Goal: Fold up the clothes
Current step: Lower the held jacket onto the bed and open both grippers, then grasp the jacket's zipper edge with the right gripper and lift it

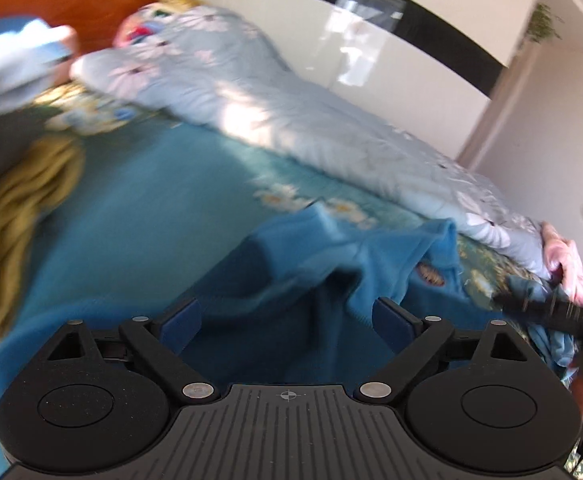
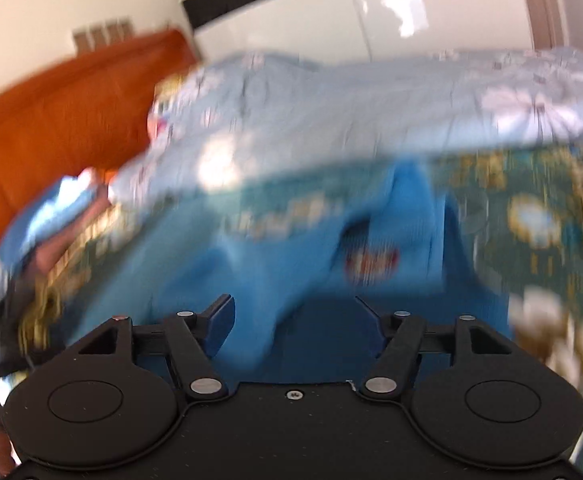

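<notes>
Sweater (image 1: 323, 264) rumpled mid-bed; left gripper (image 1: 289, 320) agape, quilt (image 1: 291, 120) beyond.

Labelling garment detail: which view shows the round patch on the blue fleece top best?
Right wrist: the round red-and-white patch on the blue fleece top faces the camera, large but motion-blurred. Left wrist shows the round patch small and half hidden by a fold.

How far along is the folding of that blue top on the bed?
Partly done, at best: the blue top lies bunched on the bedsheet, with a flap turned up rather than a flat, neat rectangle. In hand: nothing. Both the left tongs and the right tongs stand open above the fabric without pinching it. Left: smoothing and finishing this top, then probably the yellow garment lying farther along the bed.
</notes>
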`<state>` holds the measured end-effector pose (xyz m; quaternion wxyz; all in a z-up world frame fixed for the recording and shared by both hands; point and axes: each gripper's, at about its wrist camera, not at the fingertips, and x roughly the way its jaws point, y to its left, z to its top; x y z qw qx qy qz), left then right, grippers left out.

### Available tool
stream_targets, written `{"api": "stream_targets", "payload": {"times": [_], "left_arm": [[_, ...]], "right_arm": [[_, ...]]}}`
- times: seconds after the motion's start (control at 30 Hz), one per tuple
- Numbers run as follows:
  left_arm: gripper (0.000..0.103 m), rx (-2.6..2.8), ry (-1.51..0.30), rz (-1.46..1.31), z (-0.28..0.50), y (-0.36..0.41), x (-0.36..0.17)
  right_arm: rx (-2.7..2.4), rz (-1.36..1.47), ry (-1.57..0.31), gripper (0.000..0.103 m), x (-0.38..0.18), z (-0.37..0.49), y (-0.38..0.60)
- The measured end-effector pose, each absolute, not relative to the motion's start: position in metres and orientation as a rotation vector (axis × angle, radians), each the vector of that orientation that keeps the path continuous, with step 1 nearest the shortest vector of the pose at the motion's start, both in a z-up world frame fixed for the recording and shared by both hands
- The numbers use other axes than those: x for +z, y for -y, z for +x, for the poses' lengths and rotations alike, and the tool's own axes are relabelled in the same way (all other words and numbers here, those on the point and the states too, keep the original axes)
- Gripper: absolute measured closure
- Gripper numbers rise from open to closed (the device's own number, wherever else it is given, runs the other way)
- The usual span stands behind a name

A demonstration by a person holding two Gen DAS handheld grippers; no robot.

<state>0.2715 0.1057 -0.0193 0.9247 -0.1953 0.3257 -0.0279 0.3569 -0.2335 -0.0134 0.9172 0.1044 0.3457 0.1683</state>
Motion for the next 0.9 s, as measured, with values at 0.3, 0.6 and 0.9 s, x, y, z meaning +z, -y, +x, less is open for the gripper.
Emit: {"api": "stream_targets", "payload": {"times": [0.3, 0.6, 0.9], "left_arm": [[0.004, -0.010, -0.622, -0.514, 0.197, -0.139, -0.003], [0.003, 0.016, -0.599, -0.550, 0.163, -0.153, 0.008], [0.003, 0.032, -0.596, -0.559, 0.155, -0.151, 0.003]], "right_arm": [[0.285, 0.036, -0.816, 0.039, -0.064, 0.304, 0.158], [0.130, -0.118, -0.820, 0.096, -0.068, 0.292, 0.147], [0.106, -0.124, -0.797, 0.095, -0.047, 0.283, 0.182]]}}
